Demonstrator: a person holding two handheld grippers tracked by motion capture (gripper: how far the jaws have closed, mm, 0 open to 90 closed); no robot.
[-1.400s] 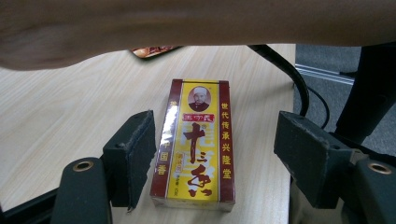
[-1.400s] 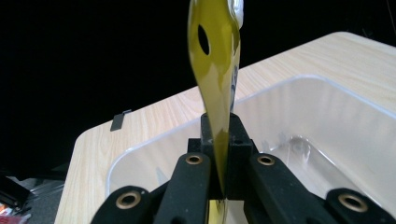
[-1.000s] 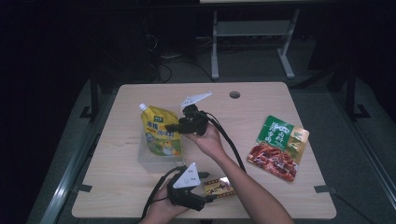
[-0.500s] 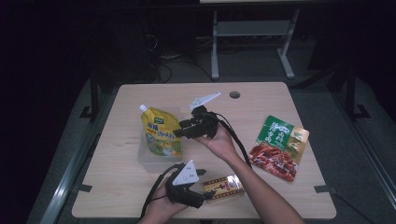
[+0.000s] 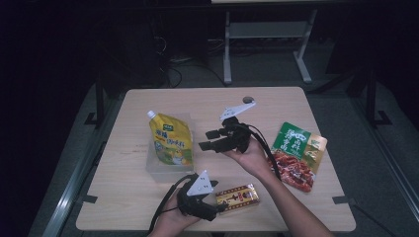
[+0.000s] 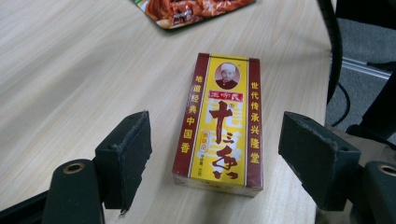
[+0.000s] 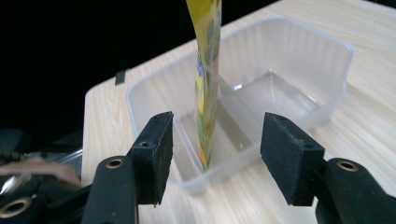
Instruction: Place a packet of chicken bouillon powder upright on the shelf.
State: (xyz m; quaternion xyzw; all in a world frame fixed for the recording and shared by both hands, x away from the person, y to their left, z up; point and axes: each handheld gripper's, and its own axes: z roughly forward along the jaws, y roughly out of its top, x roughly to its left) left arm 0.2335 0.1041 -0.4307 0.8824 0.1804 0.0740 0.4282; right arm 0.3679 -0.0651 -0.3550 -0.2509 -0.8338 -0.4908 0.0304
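Upright in the clear tub [image 7: 299,65] stands a yellow pouch [image 7: 208,79]; both tools spread, empty.

A laboratory-type recording room is indicated: a bare wooden table [image 5: 148,207] is set on grey carpet in a darkened space, cables [image 5: 173,74] are seen on the floor behind, beside a white metal stand [image 5: 267,34].

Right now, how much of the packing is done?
One done: the yellow pouch stands in the clear tub, and the right gripper is open beside it. In hand: the open left gripper straddles the small box. Left: the red and green packet on the table.
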